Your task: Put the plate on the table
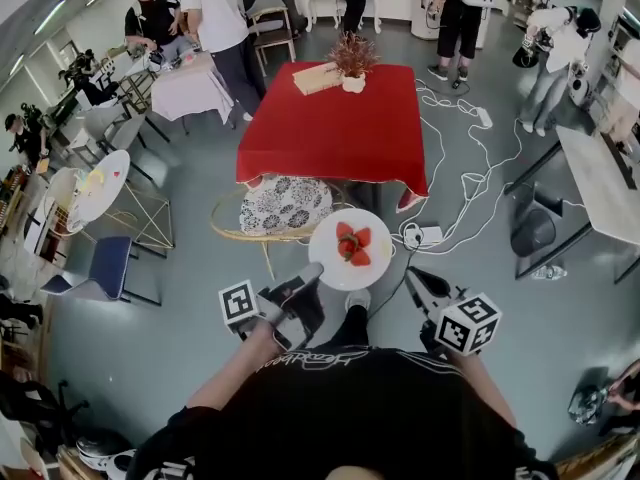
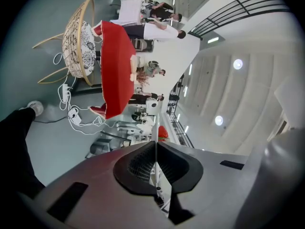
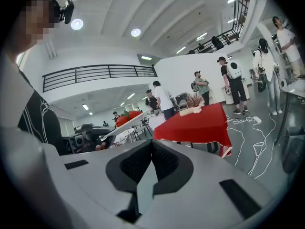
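Note:
A white plate (image 1: 352, 248) carrying cut strawberries (image 1: 352, 244) hangs in the air in front of me, short of the red-clothed table (image 1: 335, 128). My left gripper (image 1: 312, 271) is shut on the plate's near-left rim. In the left gripper view the plate (image 2: 156, 124) shows edge-on as a thin white line running out from between the closed pads of that gripper (image 2: 156, 146), with a strawberry (image 2: 162, 133) beside it. My right gripper (image 1: 413, 274) sits just right of the plate, shut and empty. In the right gripper view, its jaws (image 3: 152, 144) meet with nothing between them, and the plate (image 3: 125, 126) floats at left.
On the table's far edge stand a potted plant (image 1: 353, 64) and a flat wooden box (image 1: 317, 78). A wicker chair with a patterned cushion (image 1: 285, 206) stands between me and the table. White cables (image 1: 470, 168) trail over the floor at right. Several people stand at the back.

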A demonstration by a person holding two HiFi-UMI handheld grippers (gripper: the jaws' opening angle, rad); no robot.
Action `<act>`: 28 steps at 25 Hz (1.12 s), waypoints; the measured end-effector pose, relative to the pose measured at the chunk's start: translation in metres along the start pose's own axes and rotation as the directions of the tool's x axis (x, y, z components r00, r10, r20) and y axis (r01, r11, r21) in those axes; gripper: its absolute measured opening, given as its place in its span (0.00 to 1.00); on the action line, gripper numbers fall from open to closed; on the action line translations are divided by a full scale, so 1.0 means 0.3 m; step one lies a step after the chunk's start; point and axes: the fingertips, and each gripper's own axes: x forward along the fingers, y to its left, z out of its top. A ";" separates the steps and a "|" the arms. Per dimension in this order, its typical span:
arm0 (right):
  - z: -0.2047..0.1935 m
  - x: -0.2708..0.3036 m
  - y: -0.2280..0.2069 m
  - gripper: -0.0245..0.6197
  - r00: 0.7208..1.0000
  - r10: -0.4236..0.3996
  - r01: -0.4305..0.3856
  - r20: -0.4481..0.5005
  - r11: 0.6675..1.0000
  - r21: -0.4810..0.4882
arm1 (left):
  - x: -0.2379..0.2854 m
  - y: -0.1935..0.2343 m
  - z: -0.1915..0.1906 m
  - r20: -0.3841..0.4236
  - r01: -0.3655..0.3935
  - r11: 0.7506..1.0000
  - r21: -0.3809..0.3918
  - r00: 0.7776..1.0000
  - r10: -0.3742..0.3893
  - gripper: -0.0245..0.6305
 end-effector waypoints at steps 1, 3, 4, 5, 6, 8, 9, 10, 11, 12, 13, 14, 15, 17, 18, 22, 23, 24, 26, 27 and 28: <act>0.010 0.031 -0.026 0.05 1.000 -0.003 0.003 -0.007 1.000 0.002 | 0.024 0.013 0.031 0.003 0.000 1.000 -0.010 1.000 0.000 0.06; 0.044 0.098 -0.083 0.05 1.000 -0.009 0.009 -0.014 1.000 0.008 | 0.080 0.035 0.100 0.006 -0.005 1.000 -0.027 1.000 0.005 0.06; 0.066 0.136 -0.114 0.05 1.000 -0.013 0.013 -0.015 1.000 0.010 | 0.112 0.043 0.140 0.005 -0.009 0.999 -0.033 1.000 0.009 0.07; 0.090 0.177 -0.148 0.05 1.000 -0.016 0.017 -0.016 1.000 0.013 | 0.149 0.051 0.184 0.005 -0.013 0.999 -0.037 1.000 0.013 0.07; 0.114 0.220 -0.185 0.05 1.000 -0.020 0.020 -0.020 1.000 0.016 | 0.188 0.058 0.231 0.005 -0.018 0.999 -0.042 1.000 0.018 0.07; 0.160 0.306 -0.266 0.05 0.999 -0.023 0.024 -0.034 0.999 0.025 | 0.275 0.075 0.325 0.009 -0.025 0.998 -0.054 1.000 0.025 0.06; 0.182 0.349 -0.308 0.05 0.999 -0.024 0.025 -0.043 0.999 0.031 | 0.320 0.083 0.373 0.011 -0.028 0.998 -0.058 1.000 0.028 0.06; 0.206 0.393 -0.351 0.05 0.998 -0.025 0.026 -0.051 0.999 0.034 | 0.368 0.090 0.422 0.012 -0.031 0.998 -0.057 0.999 0.031 0.07; 0.231 0.439 -0.395 0.05 0.998 -0.026 0.028 -0.058 0.999 0.035 | 0.417 0.096 0.474 0.012 -0.032 0.998 -0.054 0.999 0.033 0.07; 0.261 0.489 -0.443 0.05 0.998 -0.027 0.029 -0.063 0.999 0.033 | 0.470 0.099 0.530 0.013 -0.031 0.998 -0.050 0.999 0.032 0.07; 0.294 0.541 -0.491 0.05 0.997 -0.030 0.032 -0.068 0.999 0.030 | 0.523 0.100 0.589 0.013 -0.027 0.999 -0.047 1.000 0.028 0.07; 0.327 0.594 -0.537 0.05 0.997 -0.033 0.035 -0.071 0.999 0.027 | 0.574 0.099 0.646 0.013 -0.023 0.999 -0.044 1.000 0.023 0.07; 0.357 0.641 -0.575 0.05 0.997 -0.035 0.037 -0.074 0.999 0.023 | 0.617 0.098 0.696 0.013 -0.020 0.999 -0.039 1.000 0.020 0.07; 0.403 0.709 -0.621 0.05 0.997 -0.035 0.036 -0.071 0.999 0.016 | 0.671 0.099 0.768 0.011 -0.020 0.999 -0.028 1.000 0.021 0.06; 0.419 0.732 -0.634 0.05 0.997 -0.033 0.034 -0.066 0.999 0.013 | 0.686 0.101 0.792 0.011 -0.024 0.999 -0.023 1.000 0.024 0.07; 0.468 0.803 -0.683 0.05 0.999 -0.031 0.031 -0.038 1.000 -0.002 | 0.733 0.108 0.871 0.011 -0.031 1.000 0.004 0.999 0.031 0.07; 0.482 0.817 -0.695 0.05 0.999 -0.033 0.033 -0.038 0.999 -0.007 | 0.747 0.103 0.891 0.013 -0.028 1.000 0.007 1.000 0.028 0.07; 0.496 0.830 -0.706 0.05 0.999 -0.035 0.035 -0.039 0.999 -0.012 | 0.761 0.096 0.911 0.015 -0.025 1.000 0.009 1.000 0.025 0.07; 0.523 0.855 -0.729 0.05 0.998 -0.040 0.039 -0.045 0.999 -0.022 | 0.786 0.080 0.951 0.019 -0.022 1.000 0.014 1.000 0.022 0.07; 0.533 0.864 -0.738 0.05 0.998 -0.042 0.041 -0.047 0.999 -0.025 | 0.794 0.073 0.965 0.021 -0.022 1.000 0.018 1.000 0.021 0.07; 0.536 0.868 -0.743 0.05 0.998 -0.043 0.042 -0.048 0.999 -0.025 | 0.797 0.069 0.972 0.022 -0.021 1.000 0.021 1.000 0.021 0.06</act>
